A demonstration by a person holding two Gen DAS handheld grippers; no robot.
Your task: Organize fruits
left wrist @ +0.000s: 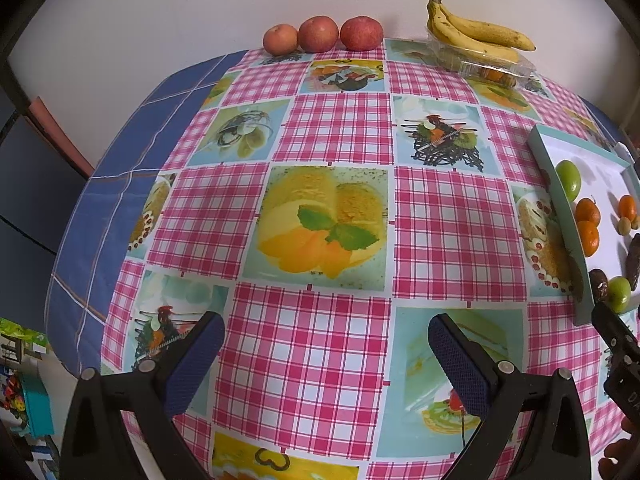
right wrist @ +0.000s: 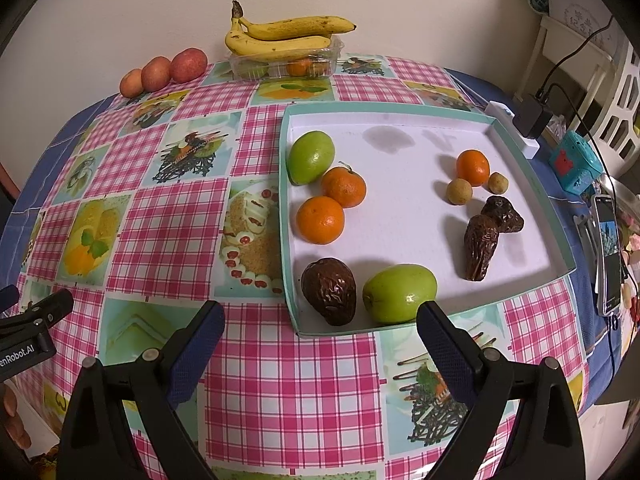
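In the left wrist view, the left hand-held gripper (left wrist: 326, 354) sits at the bottom of the frame with its jaws spread wide and nothing between them, above the checked cloth of the counter (left wrist: 332, 344). The fruit lies well away from it: three red apples (left wrist: 320, 34) in a row at the upper centre against the wall, and a bunch of bananas (left wrist: 474, 28) at the upper right, resting on top of a clear plastic tub (left wrist: 496, 65) with something orange inside. At the right edge a shallow teal-rimmed tray (left wrist: 558, 216) shows only part of its load — a green fruit, small oranges, dark dates. The tip of the other gripper pokes in at the lower right.

In the right wrist view, the right hand-held gripper (right wrist: 320, 326) is likewise released and empty, its fingertips just short of the tray's (right wrist: 400, 110) near rim. Closest to it, in the tray's near part, lie a green fruit (right wrist: 400, 293) and a wrinkled dark date (right wrist: 330, 290) side by side. Farther in, on the left, two oranges (right wrist: 332, 204) touch each other beside a second green fruit (right wrist: 311, 156); on the right sit a third orange (right wrist: 473, 167), two small tan fruits (right wrist: 459, 191) (kind unclear) and two more dates (right wrist: 490, 236) touching. Apples, bananas and tub line the far edge, upper left.
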